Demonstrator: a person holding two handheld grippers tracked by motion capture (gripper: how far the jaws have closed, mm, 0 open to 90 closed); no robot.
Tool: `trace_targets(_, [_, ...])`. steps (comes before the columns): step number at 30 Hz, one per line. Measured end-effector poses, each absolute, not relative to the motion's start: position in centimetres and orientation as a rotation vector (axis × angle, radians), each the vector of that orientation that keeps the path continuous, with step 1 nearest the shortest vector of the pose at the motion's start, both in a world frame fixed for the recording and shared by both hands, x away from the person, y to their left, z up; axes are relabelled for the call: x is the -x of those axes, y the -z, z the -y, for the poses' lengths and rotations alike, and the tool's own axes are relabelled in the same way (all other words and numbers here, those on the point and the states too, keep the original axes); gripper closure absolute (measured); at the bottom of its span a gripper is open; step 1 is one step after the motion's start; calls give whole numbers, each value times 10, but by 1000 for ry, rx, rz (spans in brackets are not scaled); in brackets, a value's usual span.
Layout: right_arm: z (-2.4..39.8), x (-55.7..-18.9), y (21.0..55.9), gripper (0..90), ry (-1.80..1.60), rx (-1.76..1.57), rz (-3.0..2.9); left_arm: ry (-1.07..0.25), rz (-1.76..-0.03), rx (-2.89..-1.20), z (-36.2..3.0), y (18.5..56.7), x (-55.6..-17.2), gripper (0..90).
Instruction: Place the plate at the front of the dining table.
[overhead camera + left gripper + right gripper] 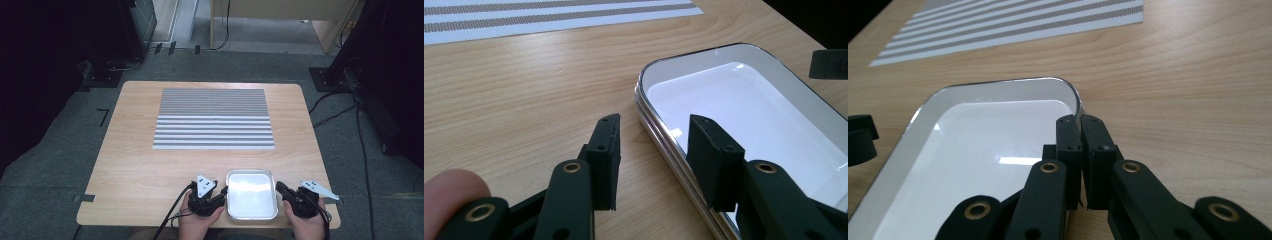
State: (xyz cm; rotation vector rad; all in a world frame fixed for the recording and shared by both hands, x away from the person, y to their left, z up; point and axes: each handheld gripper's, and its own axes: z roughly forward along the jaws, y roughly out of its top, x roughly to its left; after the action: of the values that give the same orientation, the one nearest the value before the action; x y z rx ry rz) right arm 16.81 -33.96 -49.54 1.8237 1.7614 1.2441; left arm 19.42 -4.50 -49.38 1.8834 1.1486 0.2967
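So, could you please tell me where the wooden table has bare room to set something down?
Bare wood lies left of the striped grey-and-white mat, and between mat and shiny rectangular metal tray. The near edge is crowded: both grippers flank the tray.

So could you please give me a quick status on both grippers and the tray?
Right gripper shut on shiny metal tray rim. Left gripper open, straddling opposite rim. Nothing in the way.
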Motion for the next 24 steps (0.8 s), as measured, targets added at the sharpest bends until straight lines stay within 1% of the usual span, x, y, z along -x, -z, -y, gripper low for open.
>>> trace_targets(4, [338,-168,497,879,-1217,-1820,-1771,-295,-1149,-1885,48,495,-193,568])
trace_targets(6, [336,-168,497,868,-1204,-1822,-1763,-303,-1149,-1887,50,495,-192,547])
trace_targets(8, [334,-168,496,867,-1208,-1821,-1770,-300,-1150,-1886,52,495,-192,545])
trace_targets(12, [333,-167,496,900,-1187,-1825,-1767,-306,-1155,-1887,54,496,-191,539])
trace_targets(24, [333,-166,496,900,-1213,-1896,-1745,-320,-1154,-1899,57,497,-189,538])
